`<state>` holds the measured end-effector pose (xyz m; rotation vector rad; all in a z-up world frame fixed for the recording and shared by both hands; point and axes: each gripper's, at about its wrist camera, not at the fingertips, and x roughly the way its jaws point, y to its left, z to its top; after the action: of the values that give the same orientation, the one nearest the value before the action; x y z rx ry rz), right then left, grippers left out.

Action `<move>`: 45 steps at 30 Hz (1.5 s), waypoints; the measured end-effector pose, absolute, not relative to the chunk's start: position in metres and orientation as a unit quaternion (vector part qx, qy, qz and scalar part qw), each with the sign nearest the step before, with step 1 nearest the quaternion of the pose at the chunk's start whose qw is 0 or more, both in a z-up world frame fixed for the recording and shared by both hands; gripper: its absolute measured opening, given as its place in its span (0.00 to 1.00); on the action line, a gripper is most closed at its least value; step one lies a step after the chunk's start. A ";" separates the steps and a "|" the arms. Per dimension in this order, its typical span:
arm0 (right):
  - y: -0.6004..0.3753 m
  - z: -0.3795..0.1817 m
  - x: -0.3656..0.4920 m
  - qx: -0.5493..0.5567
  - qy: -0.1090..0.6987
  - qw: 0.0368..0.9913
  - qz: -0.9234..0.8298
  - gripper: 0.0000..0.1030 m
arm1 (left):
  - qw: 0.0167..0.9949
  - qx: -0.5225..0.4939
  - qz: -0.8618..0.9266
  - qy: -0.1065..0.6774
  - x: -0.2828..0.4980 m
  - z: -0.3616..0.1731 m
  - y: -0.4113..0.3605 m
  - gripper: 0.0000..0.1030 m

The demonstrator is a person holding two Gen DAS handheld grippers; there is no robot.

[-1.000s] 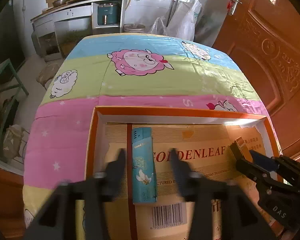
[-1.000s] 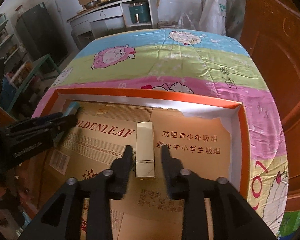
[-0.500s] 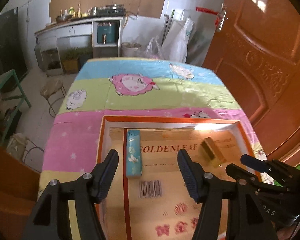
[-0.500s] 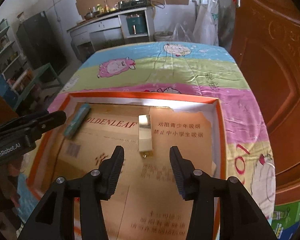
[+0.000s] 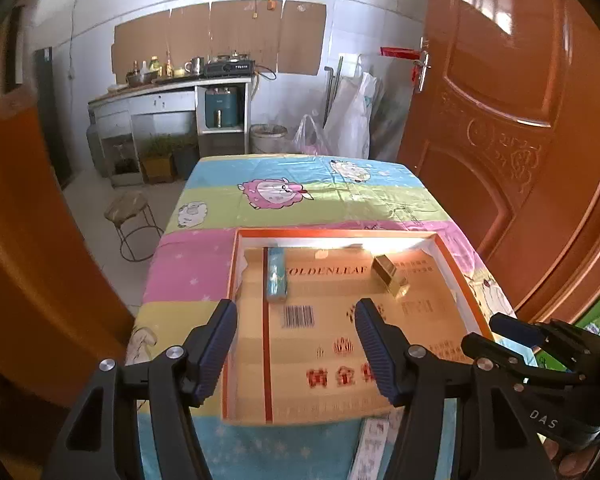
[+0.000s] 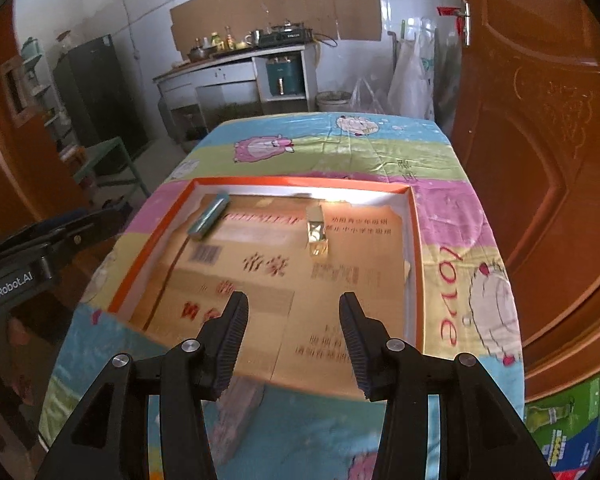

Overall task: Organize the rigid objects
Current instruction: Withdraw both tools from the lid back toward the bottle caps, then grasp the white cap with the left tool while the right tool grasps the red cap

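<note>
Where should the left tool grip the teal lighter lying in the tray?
Probably across the teal lighter's narrow width at mid-length, coming from above. It lies flat on the tray's cardboard floor, long axis pointing away from the open left tool, both long sides free.

We see a cloth (image 5: 204, 272) over the table, soft and printed, creased in places. On it lies a tray (image 5: 231, 280) of card with a glossy orange rim and white inner walls; its floor is matt brown cardboard (image 5: 332, 376), printed in red. In it a blue lighter (image 5: 276, 276) looks like smooth plastic with a printed skin, and a gold lighter (image 5: 389, 276) shines like polished metal. Our left gripper (image 5: 296, 350) and right gripper (image 6: 292, 346) are matt black plastic with ribbed pads (image 5: 214, 350) and bright metal screws (image 5: 175, 352). The door (image 5: 520, 120) is glossy carved wood. Cardboard sheets (image 5: 220, 36) cover the white wall behind.
</note>
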<state>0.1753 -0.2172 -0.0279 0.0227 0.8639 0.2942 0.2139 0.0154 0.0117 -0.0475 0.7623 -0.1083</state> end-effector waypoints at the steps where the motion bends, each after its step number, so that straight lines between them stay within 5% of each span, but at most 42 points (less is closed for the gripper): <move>1: -0.217 -0.027 0.167 0.010 0.415 0.898 0.143 0.47 | 0.927 -0.022 -0.053 0.370 0.207 0.012 0.016 0.59; 25: -0.204 -0.074 -0.014 -0.016 0.399 0.892 0.210 0.48 | 0.931 -0.032 -0.085 0.352 0.049 -0.033 0.018 0.59; 39: -0.185 -0.115 -0.030 -0.048 0.423 0.873 0.238 0.47 | 0.927 -0.009 -0.127 0.353 -0.009 -0.061 0.009 0.59; 41: -0.185 -0.115 -0.030 -0.051 0.423 0.874 0.234 0.30 | 0.925 -0.002 -0.140 0.354 -0.015 -0.064 0.003 0.59; 45: -0.190 -0.114 -0.030 -0.048 0.425 0.876 0.225 0.29 | 0.920 0.024 -0.164 0.356 -0.026 -0.072 -0.013 0.59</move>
<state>-0.0296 -0.1902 -0.1138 -0.0995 0.8865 0.4699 -0.0257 -0.0135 -0.0717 0.0494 0.7311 -0.3375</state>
